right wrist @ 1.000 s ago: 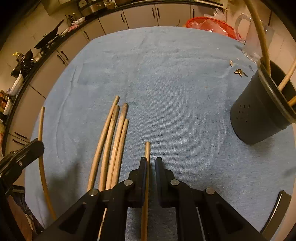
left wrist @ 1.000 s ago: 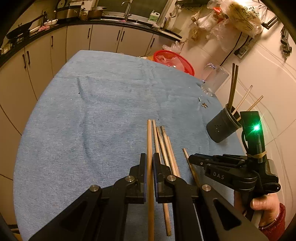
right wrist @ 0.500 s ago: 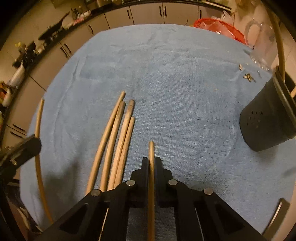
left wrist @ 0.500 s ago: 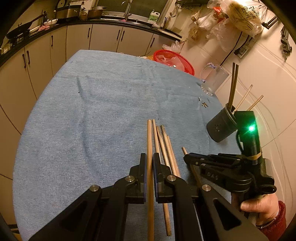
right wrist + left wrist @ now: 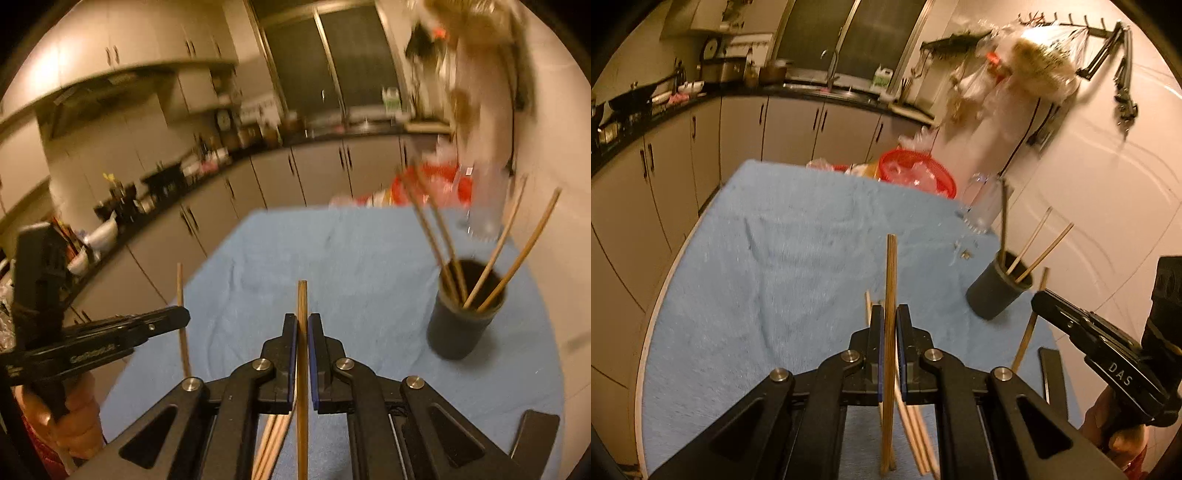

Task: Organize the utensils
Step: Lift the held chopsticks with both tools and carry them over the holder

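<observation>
My left gripper (image 5: 890,310) is shut on a wooden chopstick (image 5: 891,266), lifted off the blue cloth (image 5: 775,258) and pointing forward. My right gripper (image 5: 302,319) is shut on another chopstick (image 5: 302,299), also raised. Each gripper shows in the other's view: the right gripper (image 5: 1039,297) with its chopstick (image 5: 1028,332) at the right, the left gripper (image 5: 181,317) with its stick (image 5: 180,288) at the left. A black holder (image 5: 461,325), also black holder (image 5: 997,295), stands upright with several chopsticks in it. Loose chopsticks (image 5: 916,435) lie on the cloth under the jaws.
A red basket (image 5: 919,173) and a clear glass jug (image 5: 982,206) stand at the table's far right by the wall. A flat black piece (image 5: 1051,373) lies near the right edge. Kitchen cabinets run behind and to the left.
The right gripper's jaws closed on its chopstick. Both grippers then rose off the cloth with their sticks and tilted up, the right one more, so the holder and the kitchen now sit higher in view.
</observation>
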`<state>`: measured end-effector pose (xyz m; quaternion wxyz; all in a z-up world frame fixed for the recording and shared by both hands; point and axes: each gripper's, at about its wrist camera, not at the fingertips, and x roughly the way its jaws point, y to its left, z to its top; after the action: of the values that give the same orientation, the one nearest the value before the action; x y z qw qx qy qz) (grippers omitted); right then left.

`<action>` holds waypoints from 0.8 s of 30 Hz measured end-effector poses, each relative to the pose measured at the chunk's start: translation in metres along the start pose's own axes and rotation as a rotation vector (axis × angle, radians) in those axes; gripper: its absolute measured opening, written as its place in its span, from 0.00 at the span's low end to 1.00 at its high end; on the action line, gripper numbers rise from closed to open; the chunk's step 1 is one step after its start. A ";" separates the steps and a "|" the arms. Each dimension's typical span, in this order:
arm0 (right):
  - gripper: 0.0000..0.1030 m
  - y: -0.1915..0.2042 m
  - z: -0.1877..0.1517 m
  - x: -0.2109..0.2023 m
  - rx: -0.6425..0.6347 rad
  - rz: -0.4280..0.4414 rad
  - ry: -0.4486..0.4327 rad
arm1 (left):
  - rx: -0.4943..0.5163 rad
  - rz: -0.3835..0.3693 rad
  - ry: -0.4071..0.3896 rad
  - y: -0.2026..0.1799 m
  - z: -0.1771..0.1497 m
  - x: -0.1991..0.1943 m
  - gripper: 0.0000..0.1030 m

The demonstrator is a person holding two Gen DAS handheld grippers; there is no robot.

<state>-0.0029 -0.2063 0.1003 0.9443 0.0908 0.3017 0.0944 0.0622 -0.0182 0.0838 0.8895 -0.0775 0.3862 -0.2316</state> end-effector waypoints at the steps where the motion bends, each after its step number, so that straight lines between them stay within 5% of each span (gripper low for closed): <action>1: 0.06 0.000 0.001 -0.006 0.001 -0.004 -0.015 | 0.004 0.000 -0.010 -0.002 0.000 -0.004 0.06; 24: 0.06 -0.018 0.012 -0.065 0.064 -0.025 -0.151 | 0.059 -0.002 -0.057 -0.029 0.007 -0.024 0.06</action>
<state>-0.0461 -0.2401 0.1420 0.9621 0.1241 0.2337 0.0658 0.0430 -0.0325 0.1139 0.9019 -0.0583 0.3536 -0.2413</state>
